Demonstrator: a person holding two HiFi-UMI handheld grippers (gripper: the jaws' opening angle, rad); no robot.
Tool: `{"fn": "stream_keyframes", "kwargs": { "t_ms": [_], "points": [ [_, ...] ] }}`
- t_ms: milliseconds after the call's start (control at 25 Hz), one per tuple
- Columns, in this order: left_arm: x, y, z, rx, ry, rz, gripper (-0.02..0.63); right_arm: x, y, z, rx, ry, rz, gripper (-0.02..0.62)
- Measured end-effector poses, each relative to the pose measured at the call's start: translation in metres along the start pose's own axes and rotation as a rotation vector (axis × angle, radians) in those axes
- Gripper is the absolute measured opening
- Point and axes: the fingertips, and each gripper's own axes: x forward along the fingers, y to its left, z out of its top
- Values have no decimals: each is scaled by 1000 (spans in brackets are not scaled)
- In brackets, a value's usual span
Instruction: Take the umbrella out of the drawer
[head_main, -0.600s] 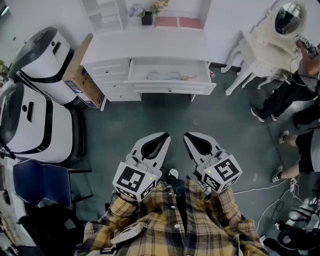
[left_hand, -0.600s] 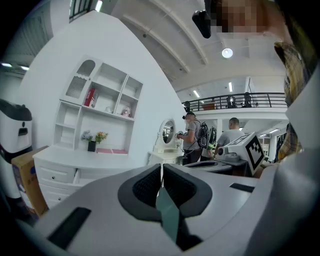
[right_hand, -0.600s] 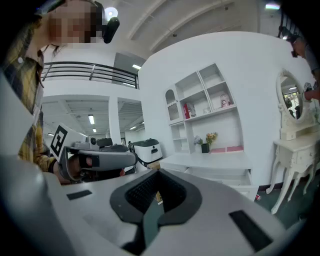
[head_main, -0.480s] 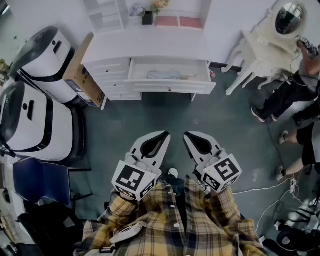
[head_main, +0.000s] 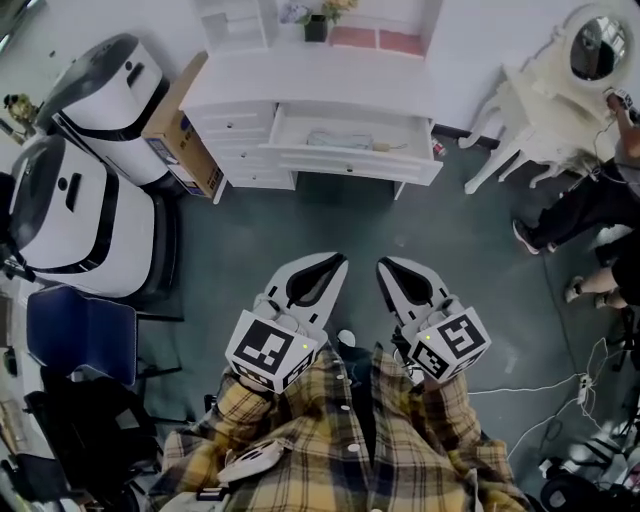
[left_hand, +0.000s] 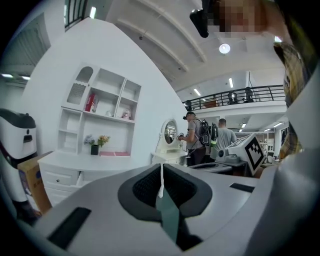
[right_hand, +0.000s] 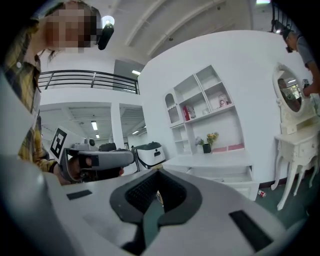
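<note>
**A:** Near, bottom centre?
**B:** Left gripper (head_main: 336, 260) and right gripper (head_main: 384, 264), side by side above a plaid shirt (head_main: 340, 455). Both clenched, nothing in them.
**A:** Beyond?
**B:** Green floor (head_main: 330, 215). Left edge: blue chair (head_main: 80, 335), two white machines (head_main: 70, 210), and a cardboard box (head_main: 180, 140) against the desk (head_main: 300, 75).
**A:** Umbrella?
**B:** Umbrella (head_main: 340, 140) top centre, lying in the open drawer (head_main: 350, 163), well apart from both grippers. Upper right: vanity table (head_main: 560, 100), bystander's legs (head_main: 580, 200).
</note>
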Motion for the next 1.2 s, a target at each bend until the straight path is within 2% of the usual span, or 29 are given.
{"fn": "stream_keyframes", "kwargs": {
  "t_ms": [280,560,920,1200],
  "points": [
    [2,10,3,1,-9,31,34,9,-5,-4,12,11,27,17],
    [28,39,1,-17,3,18,34,39,-28,-6,30,36,17,17],
    [82,113,9,-30,30,-21,34,112,-79,7,54,48,-20,17],
    [125,171,28,-26,34,-46,34,165,-126,32,38,50,-70,17]
  ]
}}
